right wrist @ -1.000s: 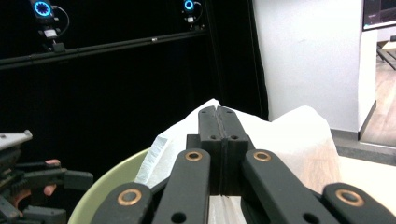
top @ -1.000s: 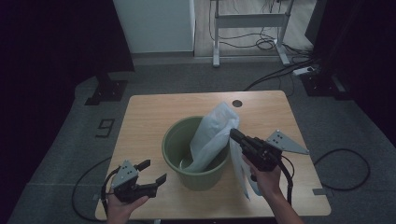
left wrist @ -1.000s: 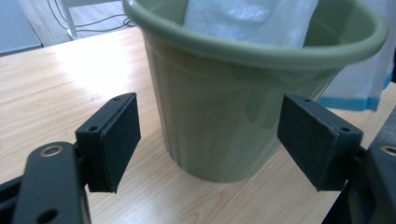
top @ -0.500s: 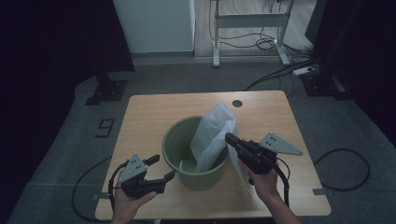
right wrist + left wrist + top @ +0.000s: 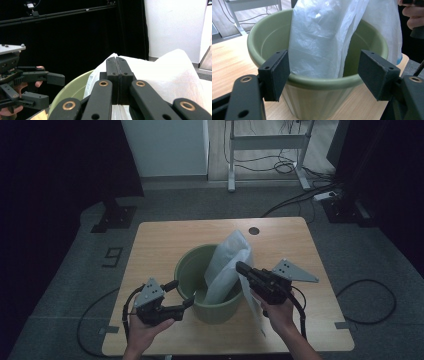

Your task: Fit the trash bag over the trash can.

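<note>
Thin, crinkled white plastic bag (image 5: pixel 227 265) in round green bucket (image 5: pixel 187 270)

Bucket (image 5: pixel 212 307) is seen as plain olive green, bag (image 5: pixel 227 262) as translucent white w/ blue edge. Table (image 5: pixel 155 240) is shown in light wood grain; jaws are black.

You are looking at a thin, crinkled, translucent white plastic bag (image 5: pixel 319 42) sitting in a smooth matt green plastic bucket (image 5: pixel 269 35). The desk (image 5: pixel 160 245) is showing a pale matt wood grain.
</note>
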The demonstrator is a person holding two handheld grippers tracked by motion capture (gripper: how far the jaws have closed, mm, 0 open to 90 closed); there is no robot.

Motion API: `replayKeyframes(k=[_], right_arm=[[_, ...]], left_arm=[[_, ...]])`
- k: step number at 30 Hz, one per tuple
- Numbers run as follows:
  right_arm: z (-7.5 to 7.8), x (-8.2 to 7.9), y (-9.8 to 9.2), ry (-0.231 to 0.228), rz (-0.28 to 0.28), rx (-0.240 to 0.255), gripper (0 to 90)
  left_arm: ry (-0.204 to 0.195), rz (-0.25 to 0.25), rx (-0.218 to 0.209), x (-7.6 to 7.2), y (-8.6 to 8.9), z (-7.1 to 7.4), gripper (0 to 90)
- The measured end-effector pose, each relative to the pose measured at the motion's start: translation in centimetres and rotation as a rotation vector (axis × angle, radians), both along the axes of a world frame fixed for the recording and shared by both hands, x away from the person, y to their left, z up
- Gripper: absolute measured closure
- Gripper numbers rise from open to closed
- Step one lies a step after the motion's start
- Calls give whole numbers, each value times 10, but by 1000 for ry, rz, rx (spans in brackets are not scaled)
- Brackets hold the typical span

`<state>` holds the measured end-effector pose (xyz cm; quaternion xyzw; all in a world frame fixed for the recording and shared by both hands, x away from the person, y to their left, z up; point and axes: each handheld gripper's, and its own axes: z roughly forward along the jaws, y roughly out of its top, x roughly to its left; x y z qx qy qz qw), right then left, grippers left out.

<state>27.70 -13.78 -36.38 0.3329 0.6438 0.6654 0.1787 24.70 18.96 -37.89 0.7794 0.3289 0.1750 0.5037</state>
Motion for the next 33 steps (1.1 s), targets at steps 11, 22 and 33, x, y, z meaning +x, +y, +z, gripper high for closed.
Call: replayKeyframes(k=[11,22,33], right_arm=[[5,2,5,0,7,-3,891],[7,3,10,2,21,13,891],[9,2,12,-6,34,20,892]], left_arm=[[2,-77,6,23,-30,17,268],[6,-89,5,34,-46,20,304],[-2,-85,-12,40,-62,20,440]])
